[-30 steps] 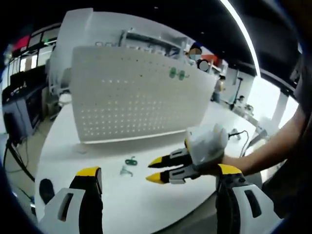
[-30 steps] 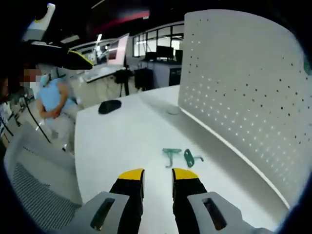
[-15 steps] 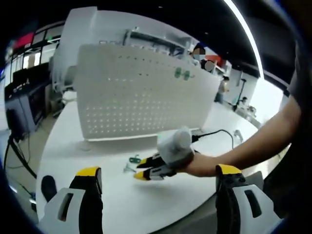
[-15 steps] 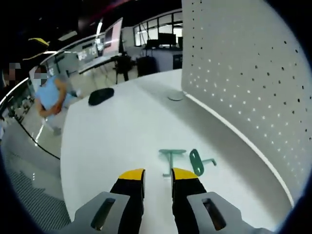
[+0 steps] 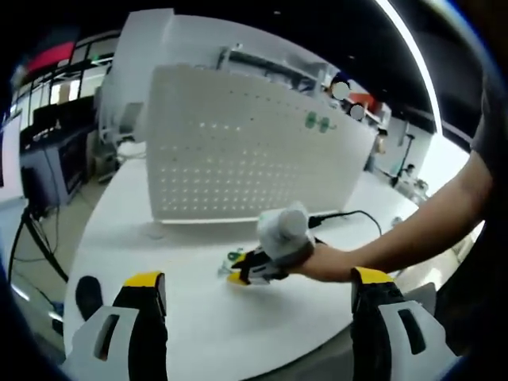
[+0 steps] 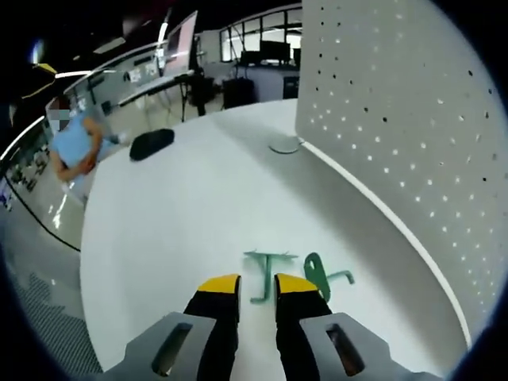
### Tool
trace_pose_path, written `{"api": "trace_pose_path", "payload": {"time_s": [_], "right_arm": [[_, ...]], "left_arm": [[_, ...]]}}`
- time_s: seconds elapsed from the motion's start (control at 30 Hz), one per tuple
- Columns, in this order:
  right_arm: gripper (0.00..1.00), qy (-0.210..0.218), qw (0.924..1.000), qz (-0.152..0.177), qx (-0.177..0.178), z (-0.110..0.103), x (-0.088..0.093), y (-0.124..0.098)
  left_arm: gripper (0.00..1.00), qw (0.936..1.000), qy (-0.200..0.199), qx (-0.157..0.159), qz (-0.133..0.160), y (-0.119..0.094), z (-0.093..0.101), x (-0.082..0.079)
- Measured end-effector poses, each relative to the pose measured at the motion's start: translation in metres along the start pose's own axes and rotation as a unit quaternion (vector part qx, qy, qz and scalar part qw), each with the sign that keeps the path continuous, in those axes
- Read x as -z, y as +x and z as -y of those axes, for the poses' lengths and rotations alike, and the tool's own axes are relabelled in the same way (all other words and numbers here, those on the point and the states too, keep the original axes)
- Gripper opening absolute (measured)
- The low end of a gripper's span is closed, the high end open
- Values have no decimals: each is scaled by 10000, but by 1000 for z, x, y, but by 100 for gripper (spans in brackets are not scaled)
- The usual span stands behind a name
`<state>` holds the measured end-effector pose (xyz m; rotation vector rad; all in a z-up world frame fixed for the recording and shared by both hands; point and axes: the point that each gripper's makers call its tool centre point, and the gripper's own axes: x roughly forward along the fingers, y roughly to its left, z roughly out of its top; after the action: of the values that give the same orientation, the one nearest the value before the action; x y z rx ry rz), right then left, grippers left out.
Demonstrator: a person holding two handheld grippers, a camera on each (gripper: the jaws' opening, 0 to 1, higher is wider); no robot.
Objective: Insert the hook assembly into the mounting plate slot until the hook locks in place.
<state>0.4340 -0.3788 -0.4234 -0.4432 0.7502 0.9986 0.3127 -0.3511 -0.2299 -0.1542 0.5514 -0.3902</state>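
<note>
Counter [image 6: 175, 214]: white and round-edged, running across the lower half of both views.
Pegboard [image 5: 246, 159]: a white perforated panel standing upright on the counter, centre of the left gripper view; it takes up the right side of the right gripper view [image 6: 397, 135].
Green hooks on pegboard [image 5: 317, 121]: two small green pieces at its upper right in the left gripper view.
Hook [image 6: 266, 274]: a green T-shaped piece lying flat on the counter, bottom centre of the right gripper view, just above the fingertips.
Second green piece [image 6: 321, 276]: an oval plate with a short arm, just right of the hook; whether the two touch is hard to tell.
Right gripper [image 6: 248, 286]: yellow-tipped fingers a narrow gap apart, holding nothing, with the hook's stem lying in line with that gap. In the left gripper view it shows mid-frame [image 5: 242, 274], held in a person's hand [image 5: 317, 266], tips down at the green pieces [image 5: 232, 256].
Left gripper [image 5: 258, 279]: fingers spread wide at the bottom corners of its own view, empty and well back from the hook.
Cable [image 5: 349, 214]: black, curving over the counter to the right of the pegboard.
Dark object [image 6: 151, 143]: black, oblong, resting on the counter at upper left of the right gripper view.
Round base [image 6: 284, 145]: a flat pale disc at the pegboard's near foot.
</note>
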Motion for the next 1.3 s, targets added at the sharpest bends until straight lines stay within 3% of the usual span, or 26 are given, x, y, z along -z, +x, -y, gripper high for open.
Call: {"api": "trace_pose_path", "payload": {"time_s": [0.33,0.4,0.73,1.03,1.3], "right_arm": [[9,150,9999,-28,34,3,4,5],[2,156,9999,-62,37,3,4,6],[1,701,9975,-37,91,8,4,4],[0,947,9949,274,216,25,-16,-16],[0,1548,9853,703,171,30,-37,-51]], "left_arm": [[98,10000,-61,-47,-11,0,-5,3],[98,10000,-67,-49,-23,0,-6,4],[98,10000,-70,-27,-27,4,-10,2],[98,10000,18,20,27,7,-10,-6],[98,9997,148,102,148,7,0,-16]]}}
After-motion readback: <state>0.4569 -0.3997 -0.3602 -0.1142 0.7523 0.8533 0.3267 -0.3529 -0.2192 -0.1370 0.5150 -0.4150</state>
